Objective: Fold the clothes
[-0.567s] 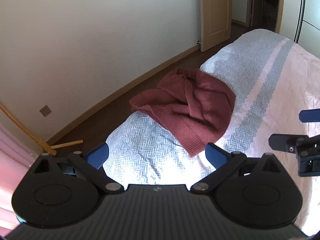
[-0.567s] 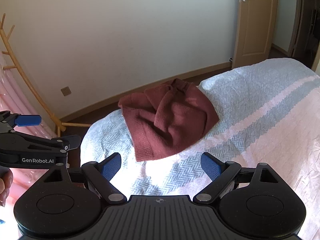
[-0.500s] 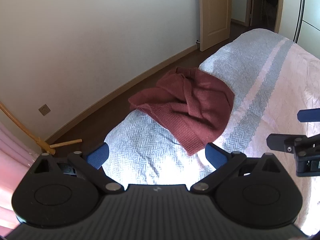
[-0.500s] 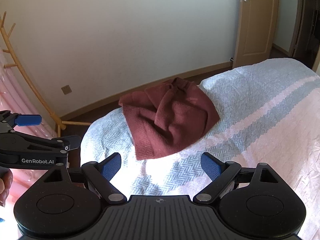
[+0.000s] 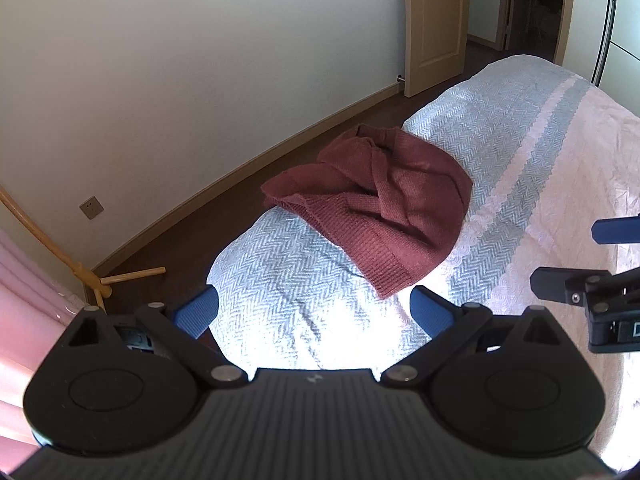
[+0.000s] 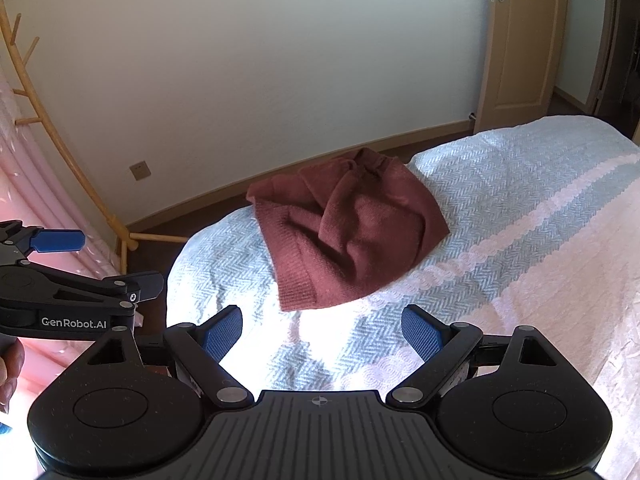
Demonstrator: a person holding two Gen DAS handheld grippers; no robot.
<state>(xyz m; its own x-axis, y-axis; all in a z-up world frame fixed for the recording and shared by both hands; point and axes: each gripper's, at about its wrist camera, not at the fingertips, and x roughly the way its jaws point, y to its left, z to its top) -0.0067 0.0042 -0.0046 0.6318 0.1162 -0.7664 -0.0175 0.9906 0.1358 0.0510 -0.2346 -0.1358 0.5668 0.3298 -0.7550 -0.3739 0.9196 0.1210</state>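
Since the earlier frames little has moved: the crumpled dark-red knitted sweater has slid only slightly lower in both of our wrist views, so both tools have crept a touch toward it, and the garment itself lies as it did.

We hold the left gripper tilted downward over the bed with the pale blue herringbone-weave and pink striped bedspread, its blue-padded jaws spread wide with nothing between them but the cover below. Our right gripper is likewise wide open and empty, hovering above the same bedspread.

The sweater sits bunched in a heap near the bed's edge on the wall side, well ahead of both tools and untouched, one ribbed hem pointing toward us. A bamboo coat rack stands by the white wall at the left, and a light wooden door stands at the far right.
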